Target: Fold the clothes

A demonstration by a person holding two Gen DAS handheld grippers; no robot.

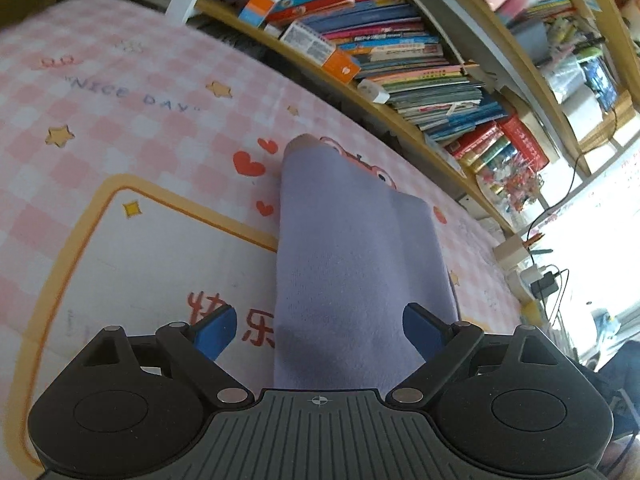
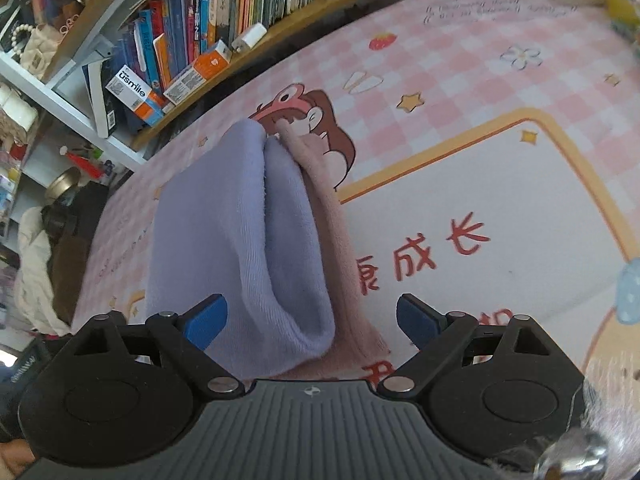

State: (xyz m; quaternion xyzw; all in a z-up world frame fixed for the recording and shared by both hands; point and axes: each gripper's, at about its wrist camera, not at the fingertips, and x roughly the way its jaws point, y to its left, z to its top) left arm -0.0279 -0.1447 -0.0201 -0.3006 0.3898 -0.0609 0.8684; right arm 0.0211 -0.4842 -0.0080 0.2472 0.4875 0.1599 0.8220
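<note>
Left wrist view shows the lavender cloth point(image 1: 356, 264) as a long folded strip lying on the pink checked mat point(image 1: 132, 128), running straight away from me, its far end narrowing over a bit of pink fabric point(image 1: 306, 142) that peeks out beneath it. The nap is soft and fleecy, smooth on top here. From my right wrist the same lavender cloth point(image 2: 240, 232) shows as doubled layers with a rounded fold at the near end, and the pink fabric point(image 2: 336, 248) lies under it along its right edge. My left gripper point(image 1: 320, 330) hovers low over the near end of the strip with the blue fingertips point(image 1: 214, 330) spread wide, one on each side of the cloth; I grip nothing. My right gripper point(image 2: 312, 320) is posed the same way, jaws wide apart, its blue fingertips point(image 2: 206, 320) flanking the rounded fold, holding nothing. Whether either pad touches the fabric I cannot tell. The mat bears red characters, stars, hearts and a cartoon figure point(image 2: 320, 120) that the cloth's far end partly covers. Beyond the mat's far edge stands a wooden bookshelf point(image 1: 400, 52) crammed with leaning books, with an orange-and-white box point(image 2: 196, 74) on its ledge. Cables and a charger point(image 1: 544, 284) sit at the mat's edge in the left view.
</note>
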